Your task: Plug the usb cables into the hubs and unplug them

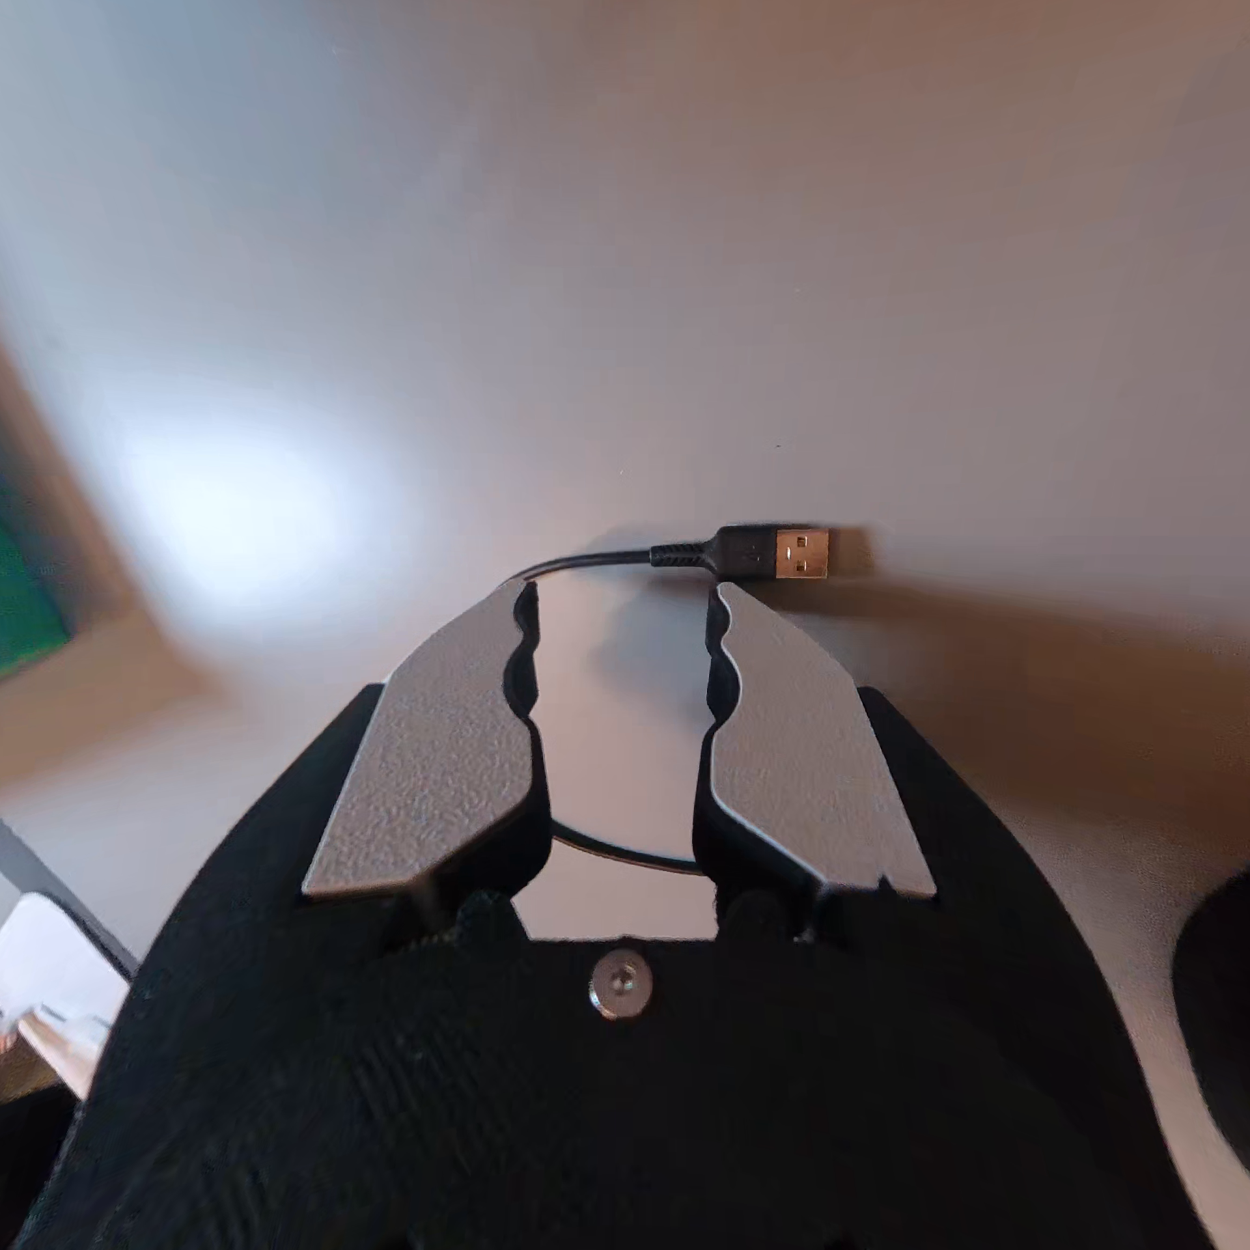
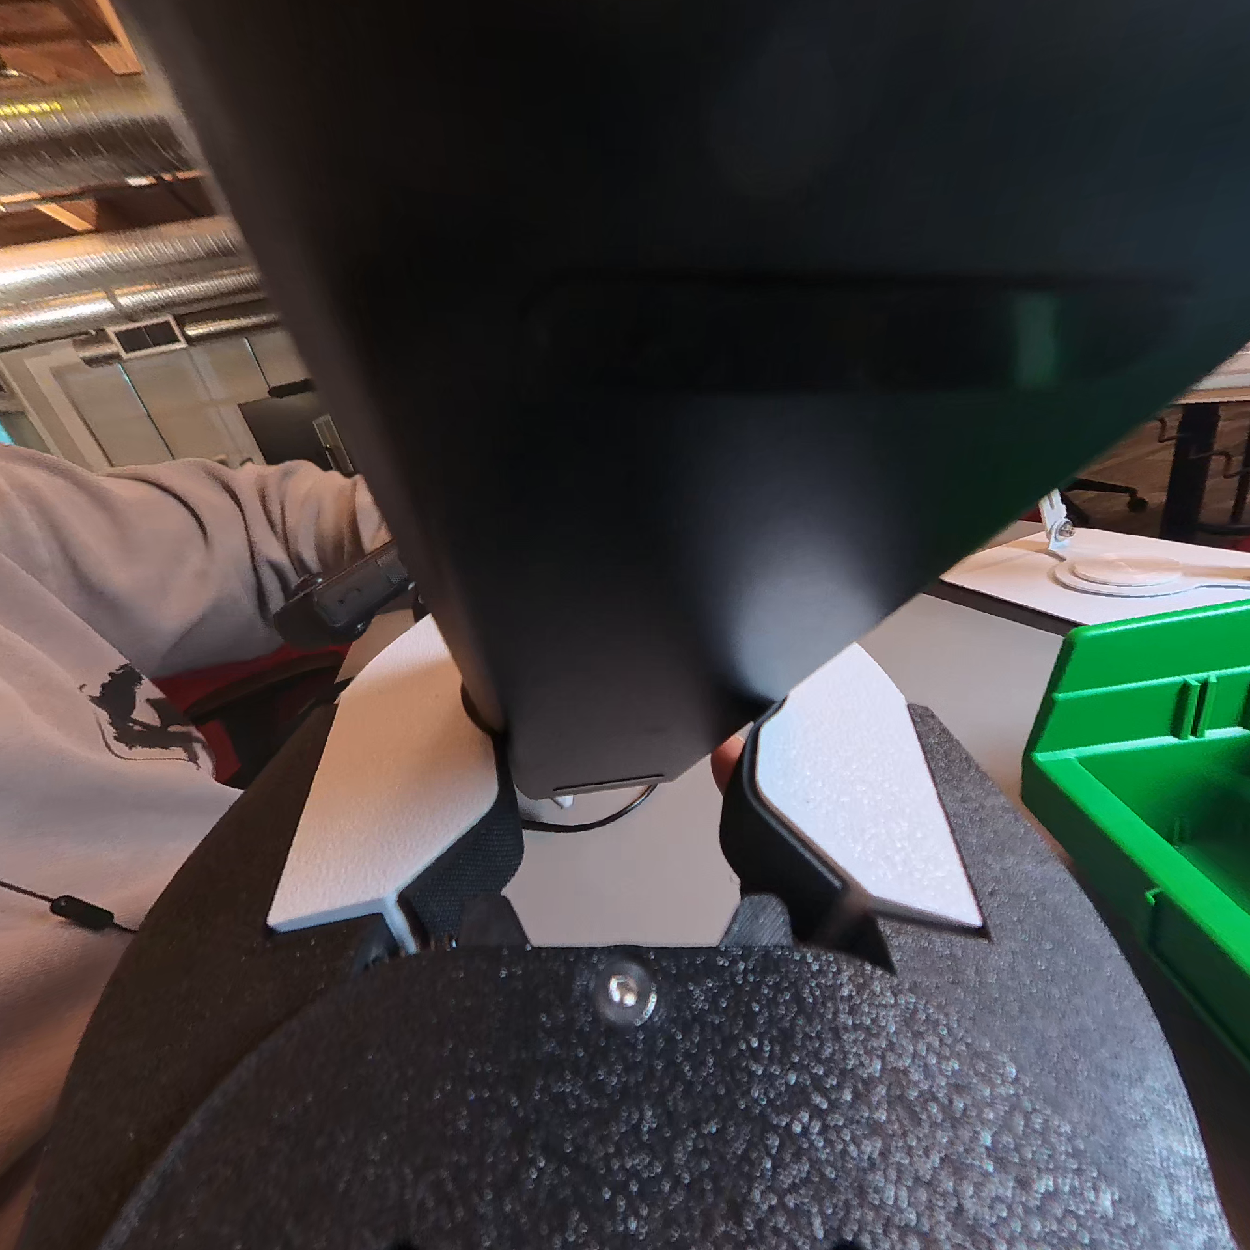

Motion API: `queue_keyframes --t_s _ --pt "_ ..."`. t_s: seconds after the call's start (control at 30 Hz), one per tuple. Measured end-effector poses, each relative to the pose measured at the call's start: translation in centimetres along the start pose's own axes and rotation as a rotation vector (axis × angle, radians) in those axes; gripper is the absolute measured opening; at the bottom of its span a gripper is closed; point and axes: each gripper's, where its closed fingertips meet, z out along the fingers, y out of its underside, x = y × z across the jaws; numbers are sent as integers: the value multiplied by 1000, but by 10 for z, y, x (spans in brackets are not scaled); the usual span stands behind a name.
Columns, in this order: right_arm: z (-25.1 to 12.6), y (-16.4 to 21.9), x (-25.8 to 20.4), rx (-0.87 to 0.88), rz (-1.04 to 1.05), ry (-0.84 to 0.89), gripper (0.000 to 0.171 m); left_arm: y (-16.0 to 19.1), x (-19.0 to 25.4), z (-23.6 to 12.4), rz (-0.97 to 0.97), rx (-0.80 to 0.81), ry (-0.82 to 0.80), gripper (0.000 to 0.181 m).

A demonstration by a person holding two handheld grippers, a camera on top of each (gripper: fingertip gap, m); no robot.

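Note:
A black USB cable (image 1: 588,561) lies on the grey table (image 1: 609,304), its metal plug (image 1: 778,552) pointing right. My left gripper (image 1: 622,592) is open and empty, just short of the cable, with the plug ahead and slightly to the right. The cable loops back under its fingers. In the right wrist view a glossy black hub (image 2: 642,473) fills the upper frame. Its narrow end, with a slot, sits between the fingers of my right gripper (image 2: 622,737), which is shut on it. A thin black cable (image 2: 595,822) curves below the hub's end.
A green plastic bin (image 2: 1150,778) stands right of the right gripper; its edge also shows at the left of the left wrist view (image 1: 27,595). A person's grey sleeve (image 2: 169,541) is at the left. A white sheet with a round white base (image 2: 1116,575) lies beyond the bin. The left gripper's tips are roughly 20 cm from the right gripper's.

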Motion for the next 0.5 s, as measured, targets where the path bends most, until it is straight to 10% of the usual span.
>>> queue_keyframes --t_s 0.3,0.5 --pt "-4 -2 3 9 8 -8 73 -18 14 8 128 44 305 25" --pt "-7 -4 0 19 6 -34 73 -26 7 13 -196 104 347 4"
